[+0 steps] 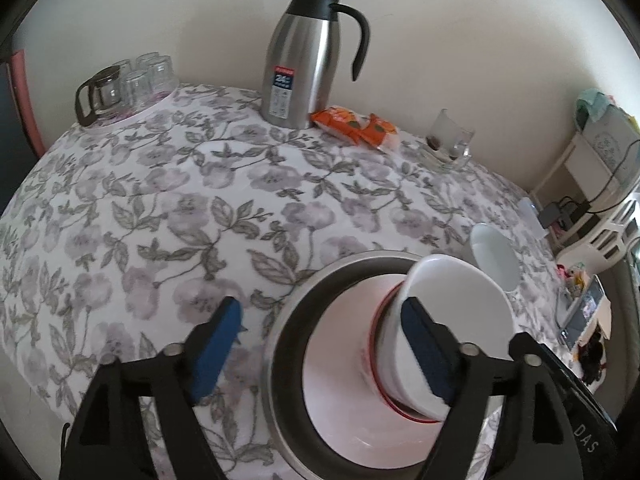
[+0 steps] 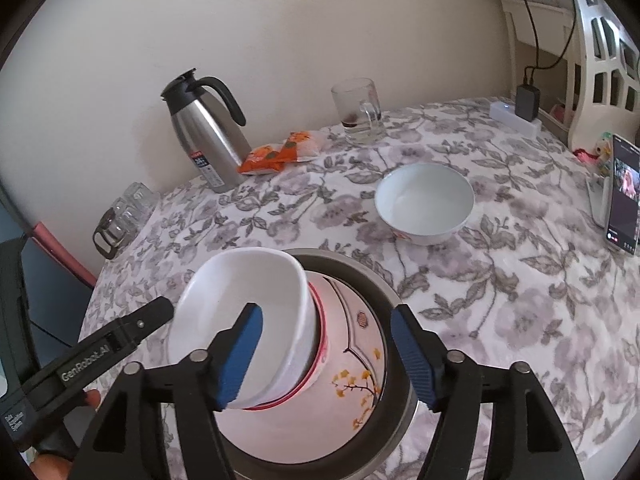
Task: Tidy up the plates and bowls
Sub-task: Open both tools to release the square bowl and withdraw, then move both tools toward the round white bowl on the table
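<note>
A steel plate (image 1: 288, 320) (image 2: 372, 280) holds a white plate with a flower print (image 2: 352, 364) (image 1: 340, 360). A stack of white bowls (image 1: 448, 320) (image 2: 248, 312), the lower one red-rimmed, stands on it. My left gripper (image 1: 320, 352) is open, its right pad against the stack's left wall, its left pad over the cloth. My right gripper (image 2: 326, 354) is open, its left pad in front of the bowl stack, its right pad over the steel rim. A third white bowl (image 2: 424, 202) (image 1: 494, 256) sits apart on the tablecloth.
A steel thermos (image 1: 304, 56) (image 2: 208, 132), orange snack packets (image 1: 354, 124) (image 2: 280, 152) and a glass mug (image 1: 450, 140) (image 2: 360, 110) stand by the wall. A tray of glasses (image 1: 128, 88) is at the far left. A phone (image 2: 624, 196) leans at the right edge.
</note>
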A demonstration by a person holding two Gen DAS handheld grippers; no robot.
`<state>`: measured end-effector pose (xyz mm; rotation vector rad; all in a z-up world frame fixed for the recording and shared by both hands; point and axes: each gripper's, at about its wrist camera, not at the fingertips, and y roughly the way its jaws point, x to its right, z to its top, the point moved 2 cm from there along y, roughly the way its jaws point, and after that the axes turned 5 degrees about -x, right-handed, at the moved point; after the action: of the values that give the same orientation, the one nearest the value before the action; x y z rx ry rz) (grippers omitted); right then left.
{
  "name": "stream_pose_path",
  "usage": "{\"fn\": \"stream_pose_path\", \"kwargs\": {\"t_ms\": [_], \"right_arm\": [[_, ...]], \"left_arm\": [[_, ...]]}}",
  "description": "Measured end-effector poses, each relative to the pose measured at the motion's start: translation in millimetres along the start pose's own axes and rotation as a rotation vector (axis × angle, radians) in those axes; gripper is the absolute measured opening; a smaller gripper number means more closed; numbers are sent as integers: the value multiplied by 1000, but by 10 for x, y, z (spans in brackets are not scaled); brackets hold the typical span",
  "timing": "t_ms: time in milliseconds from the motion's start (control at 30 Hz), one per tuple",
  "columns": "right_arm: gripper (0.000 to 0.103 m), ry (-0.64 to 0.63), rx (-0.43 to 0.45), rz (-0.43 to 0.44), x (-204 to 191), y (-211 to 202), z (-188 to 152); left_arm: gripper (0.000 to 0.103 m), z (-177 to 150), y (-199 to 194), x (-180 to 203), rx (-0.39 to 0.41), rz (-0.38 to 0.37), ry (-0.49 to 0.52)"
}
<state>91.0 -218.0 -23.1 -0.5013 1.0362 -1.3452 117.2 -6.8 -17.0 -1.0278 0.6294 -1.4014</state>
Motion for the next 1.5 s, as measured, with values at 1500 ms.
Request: {"fn": "stream_pose_path", "kwargs": {"t_ms": [1500], "right_arm": [[103,231,201,-90,1513,-535,760]], "left_arm": [[100,436,-70,1692,76,-218,131]]}}
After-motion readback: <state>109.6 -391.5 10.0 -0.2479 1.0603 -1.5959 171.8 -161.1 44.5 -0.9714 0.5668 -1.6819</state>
